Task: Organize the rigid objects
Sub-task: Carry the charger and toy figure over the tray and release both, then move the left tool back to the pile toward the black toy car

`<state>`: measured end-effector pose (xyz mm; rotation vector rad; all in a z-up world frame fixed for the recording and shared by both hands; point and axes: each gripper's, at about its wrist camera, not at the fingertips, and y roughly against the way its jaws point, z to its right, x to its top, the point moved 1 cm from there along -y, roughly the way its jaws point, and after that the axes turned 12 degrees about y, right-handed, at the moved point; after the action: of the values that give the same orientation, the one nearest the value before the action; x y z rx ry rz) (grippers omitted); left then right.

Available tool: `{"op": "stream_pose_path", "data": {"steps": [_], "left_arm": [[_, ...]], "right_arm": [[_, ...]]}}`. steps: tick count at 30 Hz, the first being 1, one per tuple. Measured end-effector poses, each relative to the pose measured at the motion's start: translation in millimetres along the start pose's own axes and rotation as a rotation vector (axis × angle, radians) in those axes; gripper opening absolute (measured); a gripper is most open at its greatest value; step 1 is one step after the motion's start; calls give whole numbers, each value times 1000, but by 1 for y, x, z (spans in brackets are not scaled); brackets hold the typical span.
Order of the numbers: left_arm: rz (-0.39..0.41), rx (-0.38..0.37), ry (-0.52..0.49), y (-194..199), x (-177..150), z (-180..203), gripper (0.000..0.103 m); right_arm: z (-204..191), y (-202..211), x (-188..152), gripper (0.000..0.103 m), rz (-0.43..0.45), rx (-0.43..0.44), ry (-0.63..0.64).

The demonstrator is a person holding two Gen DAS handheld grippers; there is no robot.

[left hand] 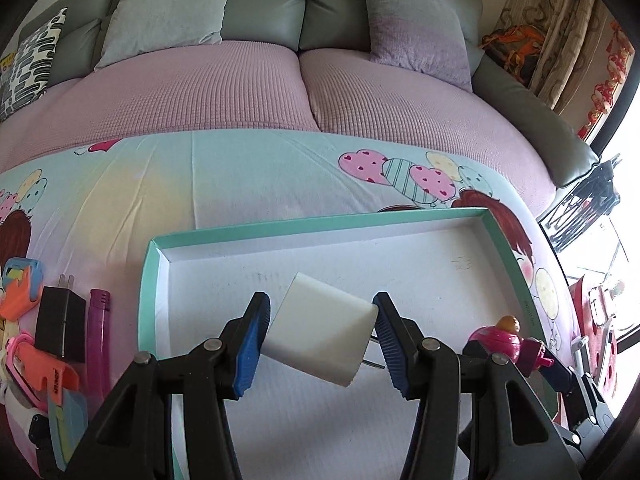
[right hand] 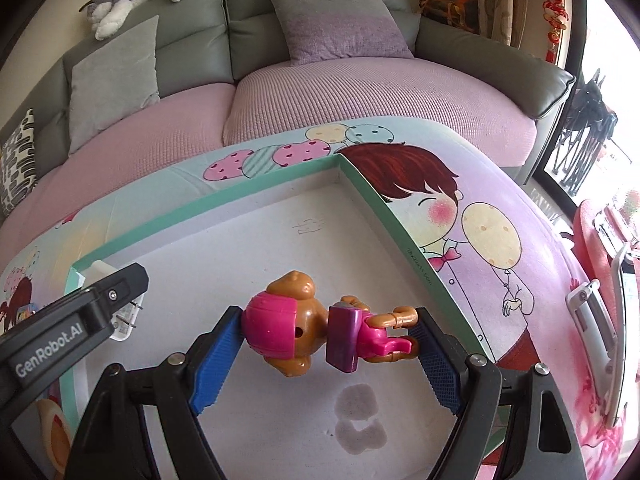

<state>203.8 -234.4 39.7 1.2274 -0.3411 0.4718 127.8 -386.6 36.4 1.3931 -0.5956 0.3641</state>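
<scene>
My left gripper [left hand: 320, 340] is shut on a white plug charger [left hand: 324, 336], held tilted over the white floor of a shallow teal-rimmed tray [left hand: 320, 227]. Its metal prongs point right. My right gripper [right hand: 330, 338] is shut on a pink and brown toy dog figure [right hand: 304, 328], held lying sideways above the same tray [right hand: 224, 196]. The toy and right gripper show at the left wrist view's right edge [left hand: 508, 340]. The left gripper's body and the charger [right hand: 124, 320] show at the right wrist view's left.
Left of the tray lie a black plug adapter [left hand: 62, 324], a magenta lighter [left hand: 100, 336] and orange, pink and blue toys [left hand: 24, 292] on the cartoon-print cloth [left hand: 240, 176]. A sofa with cushions [left hand: 224, 80] stands behind. A dark stain [right hand: 358, 416] marks the tray floor.
</scene>
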Motion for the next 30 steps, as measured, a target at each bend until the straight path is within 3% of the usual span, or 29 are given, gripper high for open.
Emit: {"op": "stream_pose_path", "data": {"steps": [16,20,27,29,30], "left_arm": [[-2,29,3,1,3,-2,56],[12,66,12,5,5,-7,70],[49,105,11,14,8,-12,70],[53,117,17,15,8,-14,72],[56,123,22,15,8,-16,82]], "right_arm": [[2,-5,0,85,-22,0,7],[-1,-8,-1,85,-31,-12,29],[0,-6,-1,90,-25,-13,26],[0,-6,-1,98,-25,-18,30],[1,-6,-2,103,-22,-21,30]]}}
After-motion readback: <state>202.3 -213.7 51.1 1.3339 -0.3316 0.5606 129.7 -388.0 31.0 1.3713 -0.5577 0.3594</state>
